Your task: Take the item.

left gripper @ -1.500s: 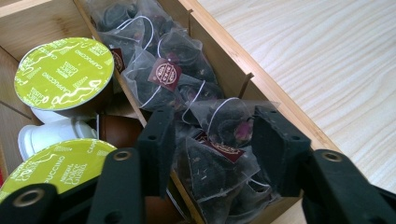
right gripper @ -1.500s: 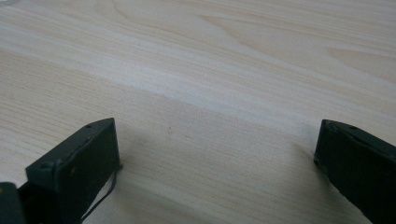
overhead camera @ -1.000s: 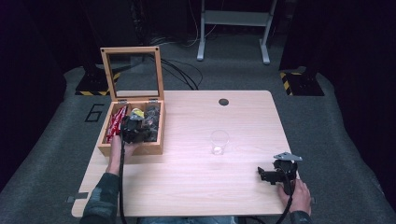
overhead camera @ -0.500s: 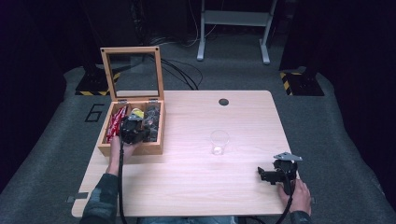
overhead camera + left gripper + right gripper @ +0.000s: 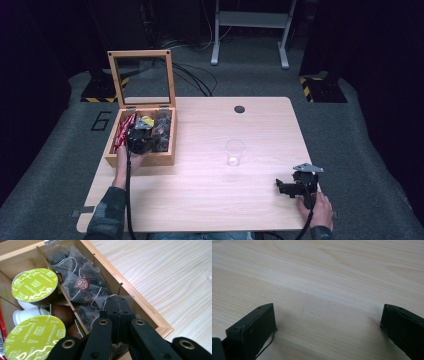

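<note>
The left gripper (image 5: 117,315), jaws pressed together, pinched a tea bag (image 5: 106,301) in the wooden box's (image 5: 165,156) right compartment at the table's left. Light, soft and crushable, it looked best held by its upper edge.

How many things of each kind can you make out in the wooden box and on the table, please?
Green-lidded capsules: 2
White capsule on its side: 1
Brown capsules: 2
Mesh tea bags: at least 5, overlapping
Red packets: 1 bundle, count unclear
Clear plastic cup: 1
Total: at least 12
</note>
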Tool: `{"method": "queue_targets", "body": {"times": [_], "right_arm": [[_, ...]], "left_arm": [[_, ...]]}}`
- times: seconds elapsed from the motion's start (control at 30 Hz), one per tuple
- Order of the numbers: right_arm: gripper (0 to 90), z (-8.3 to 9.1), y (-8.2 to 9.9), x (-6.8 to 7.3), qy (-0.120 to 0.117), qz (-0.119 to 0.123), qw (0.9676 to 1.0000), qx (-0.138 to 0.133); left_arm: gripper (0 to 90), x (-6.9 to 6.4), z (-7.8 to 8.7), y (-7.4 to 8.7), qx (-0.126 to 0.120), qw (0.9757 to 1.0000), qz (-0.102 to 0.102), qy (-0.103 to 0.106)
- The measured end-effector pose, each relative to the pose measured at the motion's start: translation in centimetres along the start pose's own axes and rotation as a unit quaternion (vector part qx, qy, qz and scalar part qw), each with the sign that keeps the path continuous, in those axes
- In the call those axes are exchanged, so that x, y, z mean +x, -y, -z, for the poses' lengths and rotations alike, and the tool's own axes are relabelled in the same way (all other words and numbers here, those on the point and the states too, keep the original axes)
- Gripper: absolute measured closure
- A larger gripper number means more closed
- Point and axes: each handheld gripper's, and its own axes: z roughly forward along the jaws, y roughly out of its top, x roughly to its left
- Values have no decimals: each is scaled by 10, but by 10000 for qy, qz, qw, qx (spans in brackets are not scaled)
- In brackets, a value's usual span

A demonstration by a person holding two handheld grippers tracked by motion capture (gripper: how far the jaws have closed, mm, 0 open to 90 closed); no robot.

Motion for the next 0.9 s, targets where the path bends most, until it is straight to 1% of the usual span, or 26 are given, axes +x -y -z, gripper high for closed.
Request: {"method": "queue_targets", "body": {"times": [0.1, 0.17, 0.2, 0.27, 0.43, 0.53, 0.6, 0.7, 0.8, 0.83, 0.9], "right_arm": [[0, 0, 0, 0, -2, -2, 10000, -2], [0, 0, 0, 0, 0, -1, 10000, 1], [0, 0, 0, 0, 0, -2, 10000, -1], [0, 0, 0, 0, 1, -4, 10000, 0], [0, 0, 0, 0, -2, -3, 10000, -2], [0, 0, 0, 0, 9, -3, 10000, -21], [0, 0, 0, 0, 2, 1, 10000, -2], [0, 0, 0, 0, 1, -1, 10000, -1], [0, 0, 0, 0, 0, -2, 10000, 0], [0, 0, 0, 0, 3, -2, 10000, -5], [0, 0, 0, 0, -9, 1, 10000, -24]], "left_arm": [[898, 0, 3, -1, -21, 10000, -3, -22], [898, 1, 5, -1, -62, 10000, -60, -31], [898, 1, 6, -2, -45, 10000, -76, -38], [898, 0, 6, -2, -65, 9999, -75, -43], [898, -2, 11, -5, -121, 9998, -148, -61], [898, -3, 13, -5, -162, 9997, -153, -71], [898, -3, 15, -7, -214, 9997, -116, -34], [898, -4, 20, -10, -281, 9995, -133, -28], [898, -5, 23, -12, -317, 9994, -167, -28], [898, -6, 26, -15, -348, 9992, -210, -28], [898, -8, 29, -17, -414, 9989, -222, -41]]}}
